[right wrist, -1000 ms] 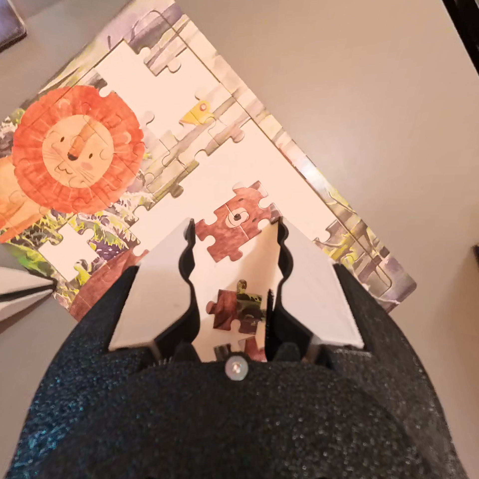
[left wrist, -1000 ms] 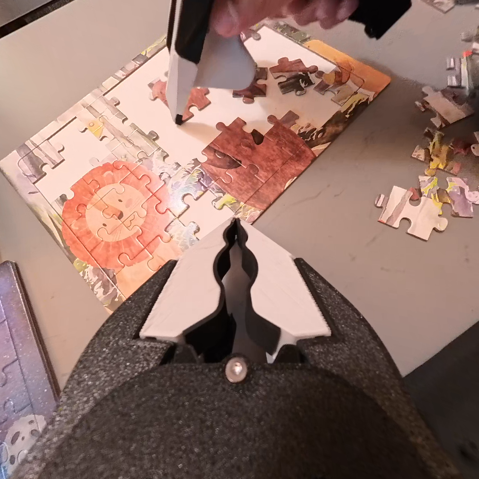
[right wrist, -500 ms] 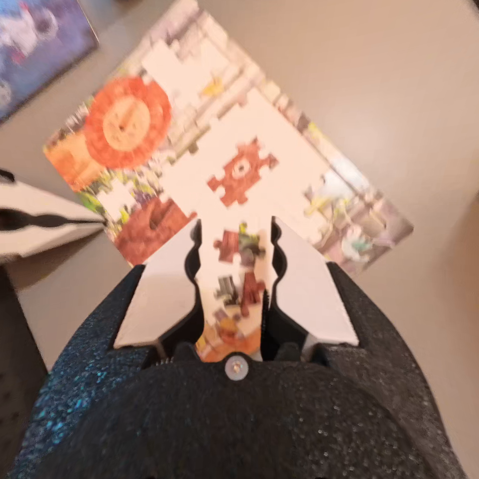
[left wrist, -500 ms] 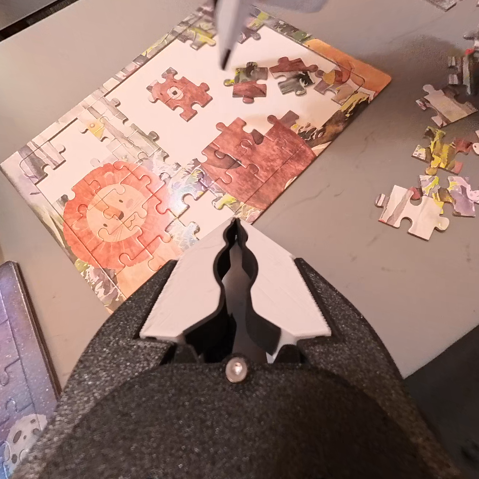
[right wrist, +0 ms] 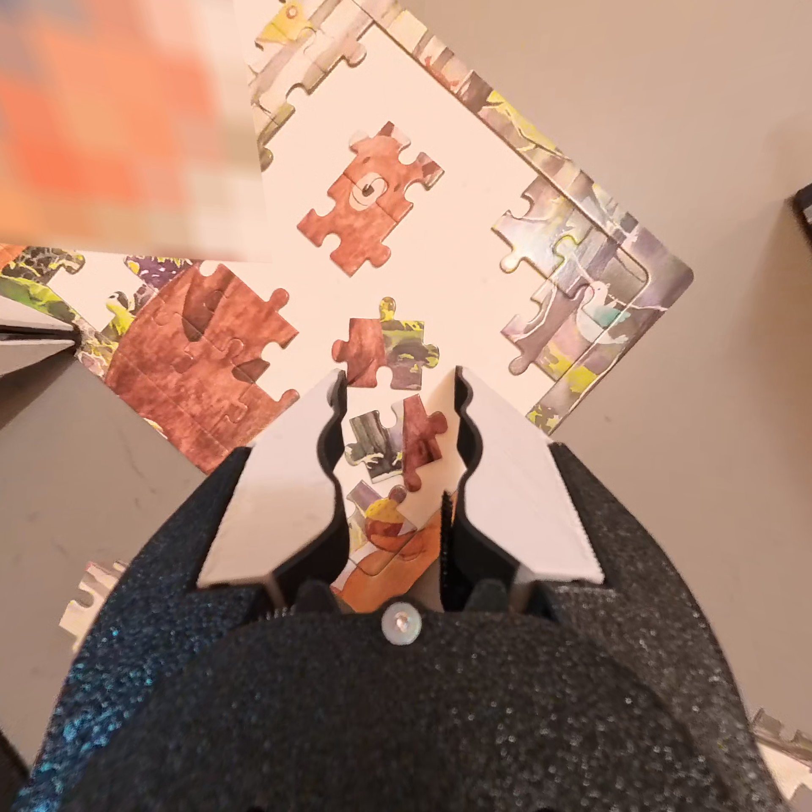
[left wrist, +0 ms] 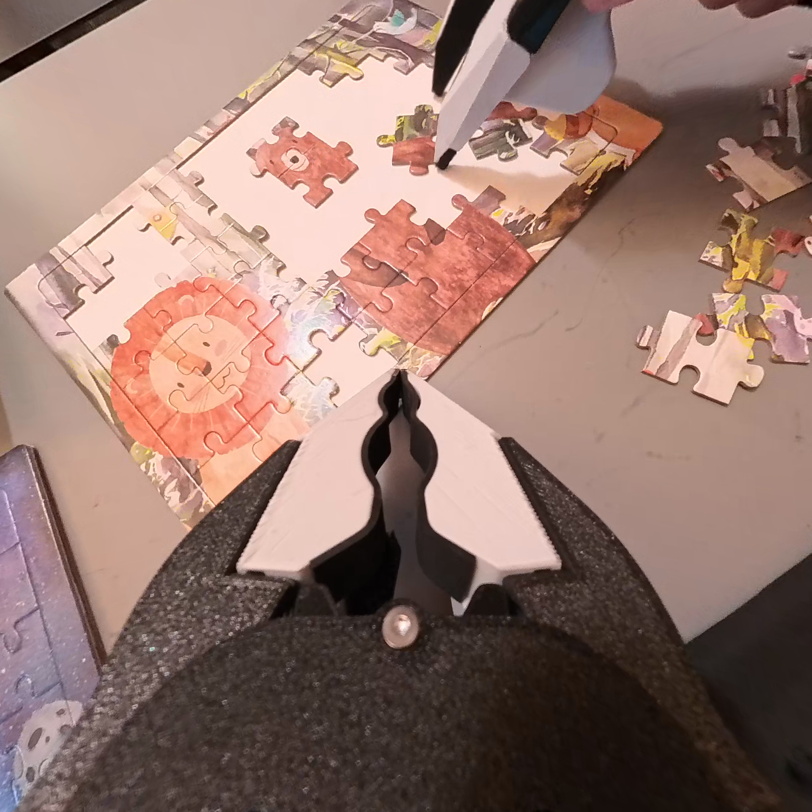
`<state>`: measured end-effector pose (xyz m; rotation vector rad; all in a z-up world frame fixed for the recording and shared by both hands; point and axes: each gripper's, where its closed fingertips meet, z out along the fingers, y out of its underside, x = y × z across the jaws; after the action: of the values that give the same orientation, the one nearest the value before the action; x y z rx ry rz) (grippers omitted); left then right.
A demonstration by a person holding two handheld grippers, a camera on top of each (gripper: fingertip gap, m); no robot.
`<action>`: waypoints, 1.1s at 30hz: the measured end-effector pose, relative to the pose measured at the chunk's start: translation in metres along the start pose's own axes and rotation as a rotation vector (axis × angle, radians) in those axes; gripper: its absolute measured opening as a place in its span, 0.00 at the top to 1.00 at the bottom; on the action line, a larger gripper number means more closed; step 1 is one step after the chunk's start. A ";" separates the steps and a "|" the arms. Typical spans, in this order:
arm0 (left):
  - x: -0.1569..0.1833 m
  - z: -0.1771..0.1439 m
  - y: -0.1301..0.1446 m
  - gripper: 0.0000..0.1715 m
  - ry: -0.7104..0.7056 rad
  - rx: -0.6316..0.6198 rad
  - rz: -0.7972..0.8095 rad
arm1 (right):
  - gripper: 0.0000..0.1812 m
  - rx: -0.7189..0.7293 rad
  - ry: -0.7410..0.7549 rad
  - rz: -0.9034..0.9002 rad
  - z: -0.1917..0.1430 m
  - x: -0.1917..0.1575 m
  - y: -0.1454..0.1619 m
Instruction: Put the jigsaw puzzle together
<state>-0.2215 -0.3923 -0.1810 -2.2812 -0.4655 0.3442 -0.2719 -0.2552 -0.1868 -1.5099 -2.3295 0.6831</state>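
The right gripper stands open over the puzzle board, holding nothing, one fingertip beside a loose brown-and-green piece. The left gripper is pinched closed and empty at the board's near edge.

Partly assembled cardboard jigsaw puzzle flat in its white tray, orange lion section joined at one corner, brown two-piece bear-face cluster loose mid-tray, unplaced loose pieces on grey table beside tray edge

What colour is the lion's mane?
Orange-red, around a pale face. The lion shows best in the left wrist view.
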 end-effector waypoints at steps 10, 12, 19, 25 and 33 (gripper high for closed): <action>0.000 0.000 0.000 1.00 -0.002 0.000 0.002 | 0.82 0.008 -0.058 -0.007 -0.007 -0.027 -0.004; 0.000 0.000 0.000 1.00 -0.001 0.000 0.001 | 0.82 0.024 -0.118 0.036 -0.012 -0.035 -0.006; 0.000 0.000 0.000 1.00 0.000 0.000 -0.001 | 0.80 -0.005 -0.097 0.255 -0.011 -0.032 0.010; 0.000 0.000 0.000 1.00 -0.001 -0.001 0.000 | 0.82 0.123 -0.158 0.304 -0.031 -0.034 -0.002; 0.000 0.000 0.000 1.00 -0.004 0.000 0.004 | 1.00 0.076 0.016 -0.090 -0.011 -0.034 0.004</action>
<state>-0.2219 -0.3920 -0.1810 -2.2824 -0.4632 0.3502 -0.2492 -0.2820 -0.1792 -1.3646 -2.3169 0.7253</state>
